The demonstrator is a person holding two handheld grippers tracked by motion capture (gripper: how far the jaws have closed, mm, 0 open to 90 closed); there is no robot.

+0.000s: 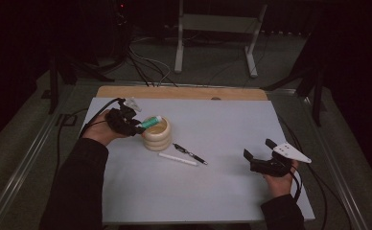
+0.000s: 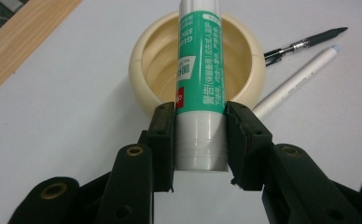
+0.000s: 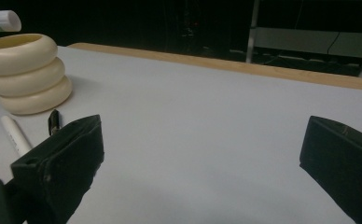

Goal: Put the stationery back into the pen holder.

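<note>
A glue stick (image 2: 200, 88) is held level above the open mouth of a cream ribbed holder (image 1: 156, 134), clamped near its white base between the pads of the left gripper (image 1: 137, 124), whose jaws are drawn in tight on the tube. The far end of the stick is seen over the holder's hollow, not yet lowered into it. The step in hand is judged to be the placing of the stick into the holder. For the next move, the tube would have to be tipped upright over the opening and lowered inside before the grip is eased. Just beside the holder, on the white table top (image 1: 213, 191), a black pen (image 1: 190, 154) and a white pen (image 1: 177, 159) are left lying. Well apart from the holder, the right gripper (image 1: 259, 152) is kept idle, jaws spread wide and empty.
</note>
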